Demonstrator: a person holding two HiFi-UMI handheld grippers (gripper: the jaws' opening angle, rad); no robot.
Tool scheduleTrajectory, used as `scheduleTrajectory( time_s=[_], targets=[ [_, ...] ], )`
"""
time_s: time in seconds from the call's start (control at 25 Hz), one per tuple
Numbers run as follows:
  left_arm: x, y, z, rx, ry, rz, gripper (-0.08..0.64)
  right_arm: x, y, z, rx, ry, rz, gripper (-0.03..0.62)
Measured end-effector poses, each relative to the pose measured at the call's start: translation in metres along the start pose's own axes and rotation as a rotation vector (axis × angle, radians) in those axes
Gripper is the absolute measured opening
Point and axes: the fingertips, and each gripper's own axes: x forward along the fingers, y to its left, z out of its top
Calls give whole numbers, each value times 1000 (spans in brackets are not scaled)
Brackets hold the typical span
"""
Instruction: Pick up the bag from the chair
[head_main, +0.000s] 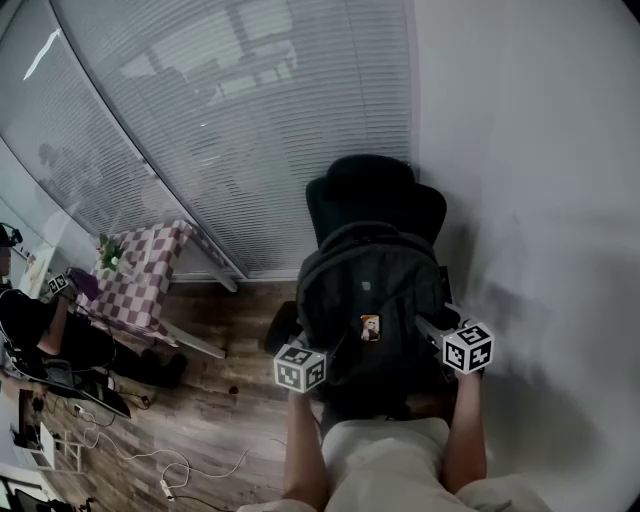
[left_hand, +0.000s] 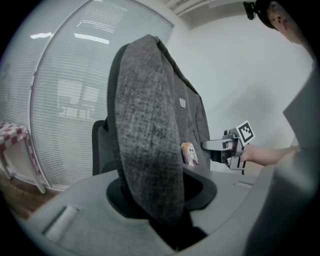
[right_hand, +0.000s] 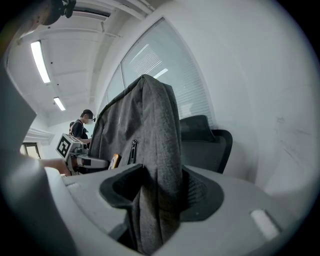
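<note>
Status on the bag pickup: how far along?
Done: both grips are made. The left gripper is shut on one side of the grey bag, and the right gripper is shut on the other side.
In hand: the bag stands upright between them, in front of the black chair.
Left: carrying it clear. Whether its base is off the chair doesn't show.

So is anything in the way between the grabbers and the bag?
No, nothing visible. The left gripper and the right gripper each pinch a gray fabric edge of the bag, with the black chair behind it.
</note>
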Motion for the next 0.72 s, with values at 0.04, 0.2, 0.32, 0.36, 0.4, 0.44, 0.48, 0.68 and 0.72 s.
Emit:
scheduleTrajectory(
  time_s=[0.04,0.2,0.32,0.36,0.4,0.44,0.48,0.68,0.72],
  targets=[
    [-1,1,0,2,2,5,137,1,1,0,0,0,2,227],
    [-3,3,-1,-4,-1,19,137,4,2,1,-8,3,10,227],
    [-5,3,-2,-9,-6,26,137,5,3,1,-18,4,16,227],
    [-5,3,-2,-9,-6,27,137,5,3,1,-18,4,17,227],
    [-5,3,-2,-8,-6,29,137,5,3,1,-17,5,20,227],
    [-5,2,-2,-6,-5,30,137,5,3,1,-14,8,22,227],
    [-5,2,-1,-4,-3,32,137,5,3,1,-10,12,23,227],
    [-5,3,-1,6,15,34,137,7,2,-1,2,22,22,227],
    [-4,3,-1,5,14,35,137,8,2,-1,1,21,21,227]
  ],
)
